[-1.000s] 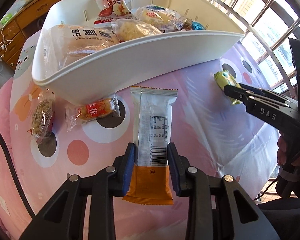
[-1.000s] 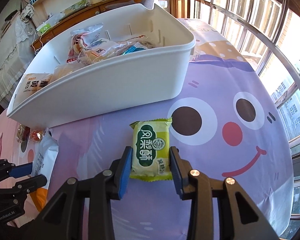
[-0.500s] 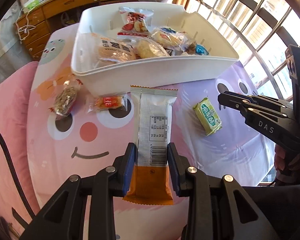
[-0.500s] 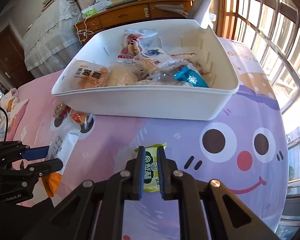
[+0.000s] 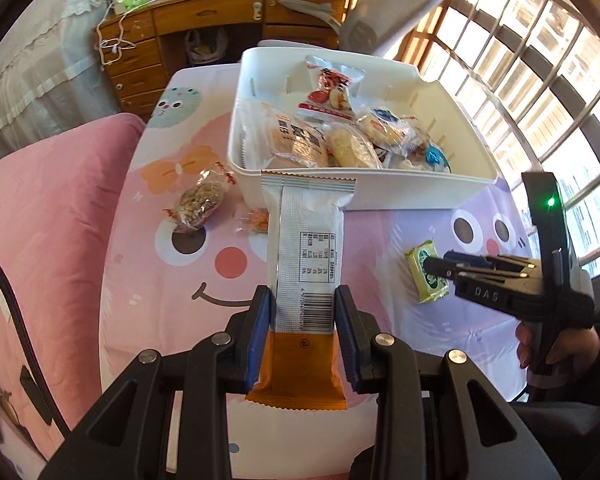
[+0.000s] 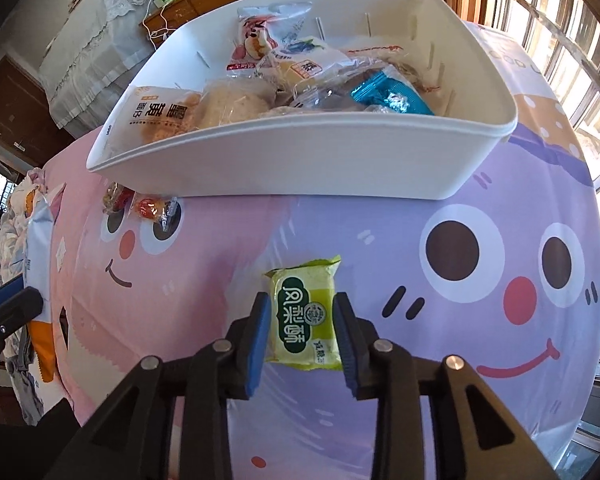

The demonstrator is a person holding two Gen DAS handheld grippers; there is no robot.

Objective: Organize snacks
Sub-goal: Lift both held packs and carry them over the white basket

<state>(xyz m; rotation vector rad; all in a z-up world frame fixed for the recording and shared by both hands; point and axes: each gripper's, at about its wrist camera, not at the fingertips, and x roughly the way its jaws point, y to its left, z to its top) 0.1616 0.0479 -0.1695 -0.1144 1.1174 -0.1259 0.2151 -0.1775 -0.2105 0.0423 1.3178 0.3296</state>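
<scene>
Both jaws are clamped: left gripper (image 5: 302,334) on the orange-and-white packet (image 5: 307,264), long axis pointing bin-ward (image 5: 380,196); right gripper (image 6: 302,332), opening, straddles the green cake (image 6: 305,314).

Bright daylight pouring in from the barred windows (image 5: 548,92) on the right; blown-out glare there. Heavy fisheye bending at the edges, dark vignette corners; sharp centre, no real blur.

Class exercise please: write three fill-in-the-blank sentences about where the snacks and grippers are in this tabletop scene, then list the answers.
1. The left gripper holds a long white and ____ packet.
2. The green snack pack sits between the fingers of the ____ gripper.
3. Most snacks lie inside the ____ bin.

Answers: orange; right; white
</scene>
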